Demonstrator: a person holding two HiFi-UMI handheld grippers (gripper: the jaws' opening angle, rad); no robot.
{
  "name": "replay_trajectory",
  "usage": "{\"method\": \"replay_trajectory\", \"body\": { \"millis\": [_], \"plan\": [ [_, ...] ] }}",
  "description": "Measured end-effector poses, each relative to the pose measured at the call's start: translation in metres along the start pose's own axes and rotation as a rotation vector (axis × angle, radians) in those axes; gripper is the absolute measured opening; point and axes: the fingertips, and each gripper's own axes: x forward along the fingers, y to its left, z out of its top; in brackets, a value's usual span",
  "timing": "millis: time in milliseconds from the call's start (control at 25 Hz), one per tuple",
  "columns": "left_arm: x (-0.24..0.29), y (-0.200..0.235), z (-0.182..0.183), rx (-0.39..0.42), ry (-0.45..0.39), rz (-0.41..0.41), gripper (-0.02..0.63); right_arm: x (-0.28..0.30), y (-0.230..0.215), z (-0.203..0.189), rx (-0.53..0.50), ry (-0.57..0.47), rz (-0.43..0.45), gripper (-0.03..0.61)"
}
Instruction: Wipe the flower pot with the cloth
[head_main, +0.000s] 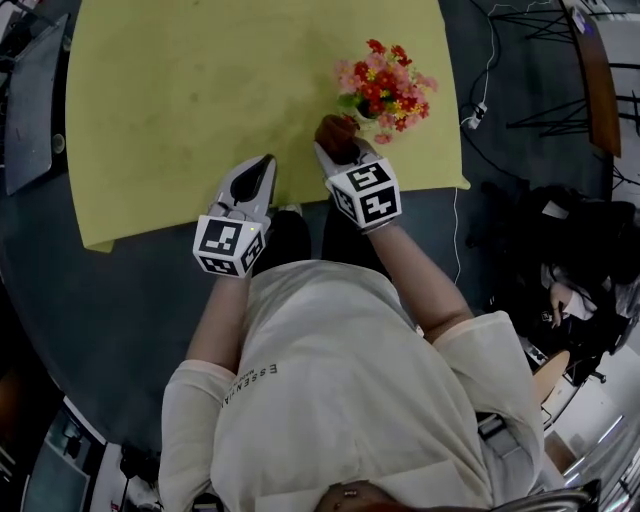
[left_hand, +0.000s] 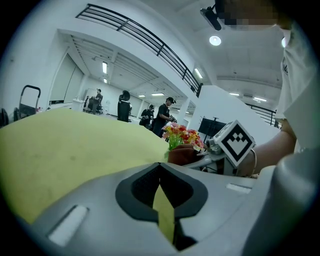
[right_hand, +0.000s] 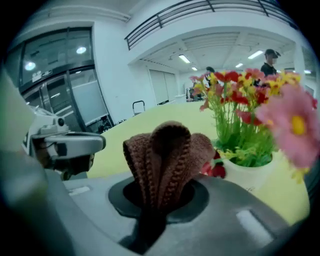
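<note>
A white flower pot (right_hand: 248, 173) with red, pink and yellow flowers (head_main: 385, 88) stands near the front right corner of the yellow table (head_main: 200, 90). My right gripper (head_main: 337, 150) is shut on a folded brown cloth (right_hand: 164, 159). In the head view the cloth (head_main: 334, 130) sits just left of the pot; I cannot tell whether they touch. My left gripper (head_main: 266, 164) hovers over the table's front edge, left of the right one. Its jaws are shut with nothing between them, and it faces the flowers (left_hand: 182, 135) and the cloth (left_hand: 182, 154).
The table's front edge (head_main: 180, 232) runs just under both grippers. On the dark floor to the right lie cables and a plug (head_main: 472, 118), with a dark heap of gear (head_main: 575, 265) beyond. Several people (left_hand: 162, 116) stand far behind the table.
</note>
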Motion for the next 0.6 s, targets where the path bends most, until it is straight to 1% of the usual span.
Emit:
{"method": "replay_trajectory", "body": {
  "millis": [80, 240, 360, 600],
  "plan": [
    [0.002, 0.005, 0.0, -0.004, -0.003, 0.005, 0.011, 0.016, -0.003, 0.007, 0.077, -0.012, -0.024, 0.048],
    [0.003, 0.012, -0.004, -0.007, 0.0, 0.013, 0.011, 0.037, -0.009, 0.016, 0.182, -0.039, -0.088, 0.048],
    [0.003, 0.013, -0.01, -0.025, 0.009, 0.017, 0.011, 0.046, -0.018, 0.022, 0.267, -0.067, -0.129, 0.048],
    [0.004, 0.009, -0.018, -0.044, 0.025, 0.004, 0.011, 0.042, -0.047, 0.016, 0.351, -0.079, -0.177, 0.048]
  ]
}}
